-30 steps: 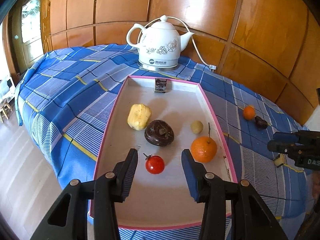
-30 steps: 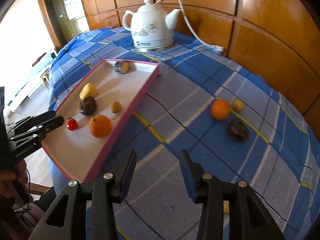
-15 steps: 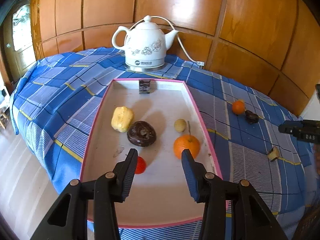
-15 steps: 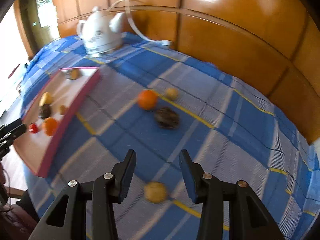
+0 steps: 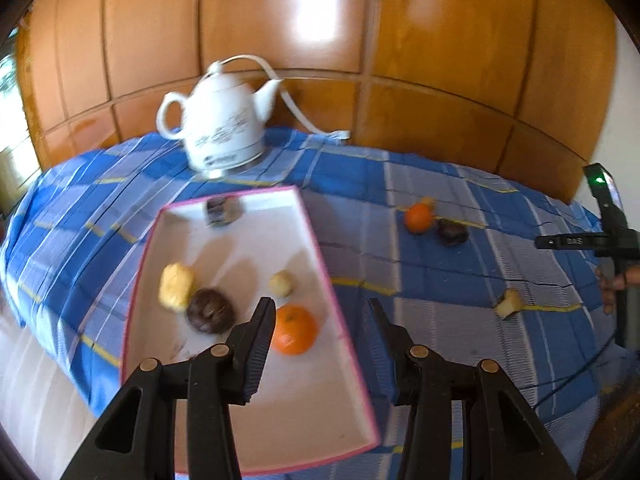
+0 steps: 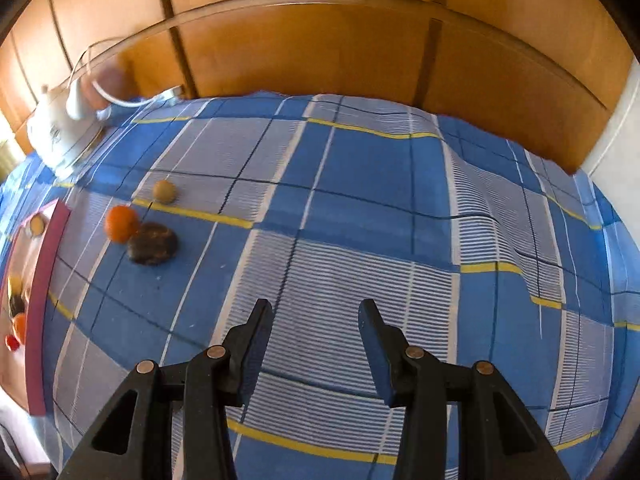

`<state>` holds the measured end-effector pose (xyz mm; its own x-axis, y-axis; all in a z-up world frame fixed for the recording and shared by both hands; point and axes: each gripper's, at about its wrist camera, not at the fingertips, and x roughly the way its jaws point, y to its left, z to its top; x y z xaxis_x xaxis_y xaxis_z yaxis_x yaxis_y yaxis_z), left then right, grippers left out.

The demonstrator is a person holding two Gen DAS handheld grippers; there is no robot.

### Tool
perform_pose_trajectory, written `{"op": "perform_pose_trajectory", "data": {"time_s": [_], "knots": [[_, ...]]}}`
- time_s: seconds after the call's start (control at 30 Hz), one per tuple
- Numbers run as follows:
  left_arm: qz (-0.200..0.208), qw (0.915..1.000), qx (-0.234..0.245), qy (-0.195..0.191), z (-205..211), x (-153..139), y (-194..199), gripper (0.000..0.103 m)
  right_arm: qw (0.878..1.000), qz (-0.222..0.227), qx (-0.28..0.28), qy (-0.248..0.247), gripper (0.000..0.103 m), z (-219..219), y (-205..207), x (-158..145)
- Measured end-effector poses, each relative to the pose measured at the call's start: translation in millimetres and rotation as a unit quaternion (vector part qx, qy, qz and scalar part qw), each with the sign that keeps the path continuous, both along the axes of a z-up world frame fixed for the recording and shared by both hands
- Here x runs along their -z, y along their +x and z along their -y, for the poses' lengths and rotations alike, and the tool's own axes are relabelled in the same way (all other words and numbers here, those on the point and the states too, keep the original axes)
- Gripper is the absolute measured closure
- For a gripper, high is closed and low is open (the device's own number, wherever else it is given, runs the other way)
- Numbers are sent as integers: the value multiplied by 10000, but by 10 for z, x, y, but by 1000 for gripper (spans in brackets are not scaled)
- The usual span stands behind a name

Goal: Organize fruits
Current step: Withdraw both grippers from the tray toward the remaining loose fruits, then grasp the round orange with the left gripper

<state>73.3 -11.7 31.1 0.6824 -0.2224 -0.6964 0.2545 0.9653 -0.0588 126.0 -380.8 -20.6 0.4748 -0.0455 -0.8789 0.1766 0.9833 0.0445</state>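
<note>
Your right gripper (image 6: 316,322) hangs with jaws parted and empty over the blue plaid cloth (image 6: 360,184). An orange (image 6: 121,223) touches a dark fruit (image 6: 152,243) left of it.

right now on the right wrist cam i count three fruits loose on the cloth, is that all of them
Observer: No. The left wrist view shows a fourth, a pale yellow piece lying alone on the tablecloth, apart from the orange.
Operator: left gripper carrying anything
Observer: No. The left gripper is open and empty, over the tray.
Operator: room in the tray
Observer: Yes, its near end is bare.
</note>
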Motion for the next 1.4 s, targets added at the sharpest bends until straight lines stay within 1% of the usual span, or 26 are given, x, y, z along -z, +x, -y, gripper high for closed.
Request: {"op": "perform_pose_trajectory", "data": {"time_s": [0.07,0.17,0.27,0.4,0.5,0.6,0.8,0.87,0.93,1.1,1.2,1.27,1.3,1.33,1.37,1.4], "knots": [[-24,9999,105,12,104,-15,52,57,10000,21,61,70,58,40,1,-15],[-229,9992,321,-74,292,15,175,57,9999,11,76,133,58,47,0,-19],[-373,9982,471,-37,467,54,296,57,9999,48,13,141,58,7,-16,-39],[-620,9963,578,-125,664,131,496,57,9998,64,-109,127,58,-53,-14,-54],[-702,9954,630,-155,788,174,629,57,9997,108,-130,147,58,-56,-10,-70],[-860,9938,647,-294,919,218,834,57,9996,127,-99,230,58,-34,-10,-83],[-1031,9914,641,-480,1181,260,1226,57,9994,165,-125,269,58,-41,-3,-111],[-1060,9912,631,-474,1287,289,1370,56,9994,179,-155,258,58,-53,2,-118],[-1090,9907,647,-497,1366,323,1482,50,9993,174,-177,268,58,-61,8,-118],[-1145,9906,590,-452,1524,443,1740,50,9992,185,-201,281,58,-63,15,-126],[-1228,9899,534,-456,1578,541,1868,47,9991,189,-196,313,58,-55,18,-127],[-1333,9891,453,-428,1586,639,1946,49,9991,169,-194,327,58,-52,22,-117],[-1401,9881,451,-440,1586,688,1970,54,9992,160,-196,323,58,-54,21,-113],[-1478,9864,500,-511,1578,742,1984,65,9992,160,-203,314,58,-55,23,-112],[-1504,9851,562,-619,1566,767,1970,66,9992,162,-209,305,58,-58,23,-112],[-1436,9861,568,-606,1559,759,1941,66,9992,165,-216,296,58,-60,23,-111]]}}
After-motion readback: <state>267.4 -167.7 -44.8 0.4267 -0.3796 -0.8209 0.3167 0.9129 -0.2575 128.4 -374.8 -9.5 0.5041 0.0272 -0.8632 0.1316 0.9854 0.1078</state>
